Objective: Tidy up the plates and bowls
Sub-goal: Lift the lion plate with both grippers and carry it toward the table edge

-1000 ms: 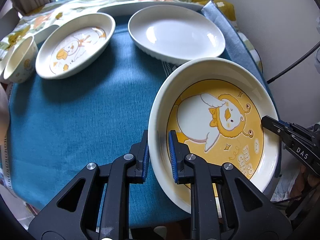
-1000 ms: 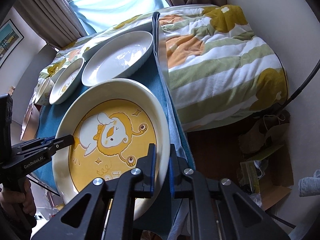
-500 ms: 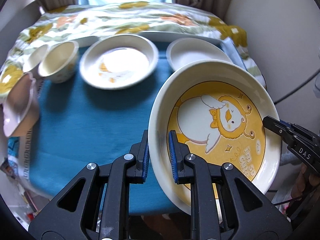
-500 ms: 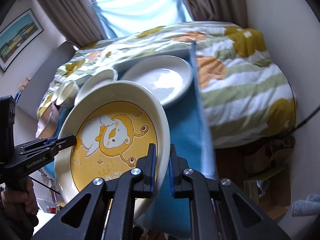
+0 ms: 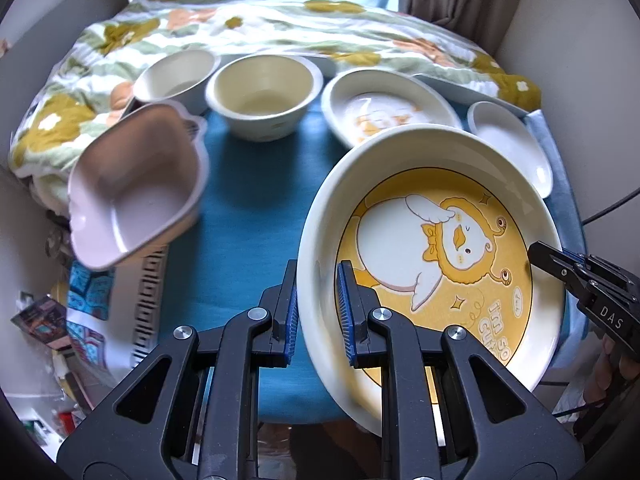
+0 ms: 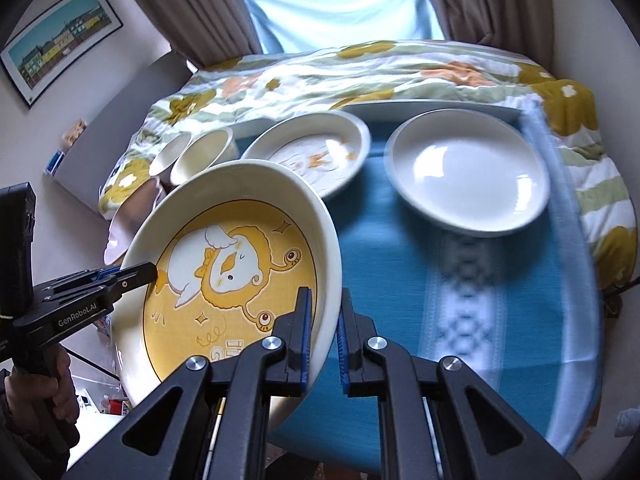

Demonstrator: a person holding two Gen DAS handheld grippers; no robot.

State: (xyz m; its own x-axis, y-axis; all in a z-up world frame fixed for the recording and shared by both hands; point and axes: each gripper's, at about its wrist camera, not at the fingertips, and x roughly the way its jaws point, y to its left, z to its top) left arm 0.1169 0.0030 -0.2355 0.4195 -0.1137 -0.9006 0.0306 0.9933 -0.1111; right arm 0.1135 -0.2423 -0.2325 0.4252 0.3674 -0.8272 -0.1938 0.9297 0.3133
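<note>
Both grippers hold one large oval yellow duck plate point(image 5: 436, 240) in the air above the blue cloth. My left gripper point(image 5: 318, 312) is shut on its left rim. My right gripper point(image 6: 324, 336) is shut on its right rim point(image 6: 328, 264) and shows at the plate's right edge in the left wrist view point(image 5: 560, 264). Behind it on the cloth lie a smaller duck plate point(image 5: 384, 112), a plain white plate point(image 6: 468, 176), two cream bowls point(image 5: 264, 96) point(image 5: 176, 76) and a tilted pink square bowl point(image 5: 136, 192).
The blue cloth point(image 5: 248, 208) covers a table that stands against a flowered quilt point(image 5: 280, 20). A white wall stands on the right point(image 5: 580, 40). Clutter lies on the floor at the left point(image 5: 44, 316). Curtains and a window are behind point(image 6: 340, 0).
Both grippers have lifted the yellow plate and swung left. The cream bowls and the pink bowl have come into the left wrist view, and the white plate has slid to the right.
</note>
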